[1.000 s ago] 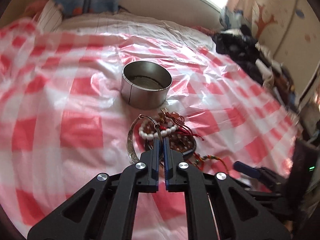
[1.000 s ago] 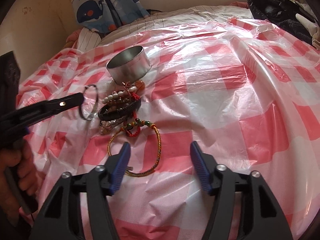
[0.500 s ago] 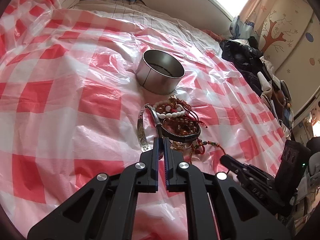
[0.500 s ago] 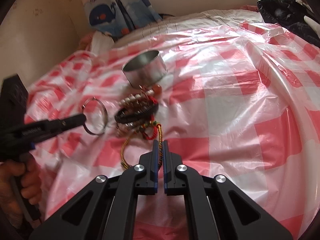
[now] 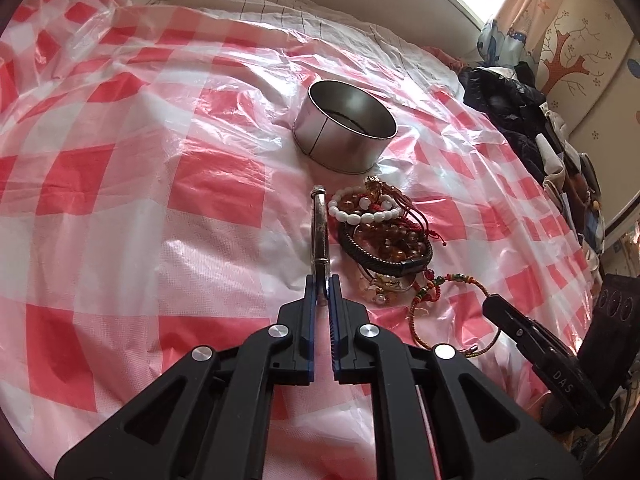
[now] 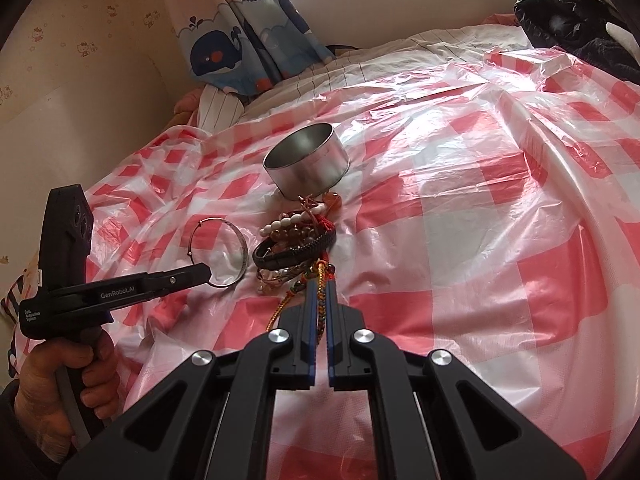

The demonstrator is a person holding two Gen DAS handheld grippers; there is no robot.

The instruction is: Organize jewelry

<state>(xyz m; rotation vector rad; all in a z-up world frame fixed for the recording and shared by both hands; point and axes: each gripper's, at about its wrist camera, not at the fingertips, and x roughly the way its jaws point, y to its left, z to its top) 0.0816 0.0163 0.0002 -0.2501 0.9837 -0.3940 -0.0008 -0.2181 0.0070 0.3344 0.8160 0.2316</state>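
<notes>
A round metal tin (image 5: pixel 346 136) stands open on the red-checked plastic sheet; it also shows in the right wrist view (image 6: pixel 307 160). A pile of bracelets (image 5: pixel 382 232) lies just in front of it. My left gripper (image 5: pixel 322 294) is shut on a silver bangle (image 5: pixel 320 232), held upright at the pile's left, seen also in the right wrist view (image 6: pixel 224 254). My right gripper (image 6: pixel 319 294) is shut on a braided cord bracelet (image 6: pixel 318 276) at the pile's near edge, also seen in the left wrist view (image 5: pixel 452 312).
The checked plastic sheet (image 6: pixel 480 200) covers a bed. Dark clothes (image 5: pixel 516 112) are heaped at the bed's right side. A whale-print curtain (image 6: pixel 240 40) and striped pillow (image 6: pixel 218 108) lie beyond the tin.
My right gripper went from open to shut on the cord bracelet. My left gripper drew the silver bangle left, away from the pile, and turned it upright.
</notes>
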